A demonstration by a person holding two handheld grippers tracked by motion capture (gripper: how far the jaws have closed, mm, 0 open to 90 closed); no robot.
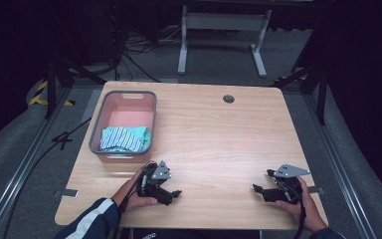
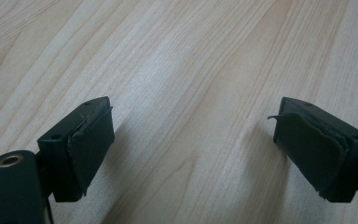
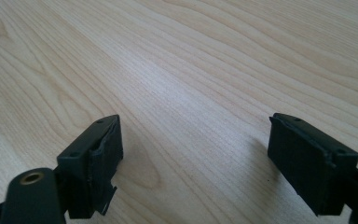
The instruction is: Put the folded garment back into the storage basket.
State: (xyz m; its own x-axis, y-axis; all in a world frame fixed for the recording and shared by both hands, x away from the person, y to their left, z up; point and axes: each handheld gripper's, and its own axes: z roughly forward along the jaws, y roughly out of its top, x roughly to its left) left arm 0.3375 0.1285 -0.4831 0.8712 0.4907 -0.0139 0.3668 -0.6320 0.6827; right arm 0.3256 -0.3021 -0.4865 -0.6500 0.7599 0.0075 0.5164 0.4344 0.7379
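A pink basket with a grey rim (image 1: 129, 93) stands at the table's left side, holding a folded green and blue-white striped cloth (image 1: 124, 139) at its near end. My left gripper (image 1: 171, 195) rests low over the wooden table (image 1: 219, 139) near the front edge, just in front of the basket, held by a hand in a dark sleeve with a white stripe. Its jaws stand wide apart (image 2: 191, 140) with bare wood between them. My right gripper (image 1: 261, 186) sits near the front right, open too (image 3: 196, 154), nothing between its pads.
A round cable hole (image 1: 229, 98) lies near the table's far edge. Beyond the table stand a white desk frame (image 1: 224, 30) and cables on a grey floor. Black stands flank the table's far corners.
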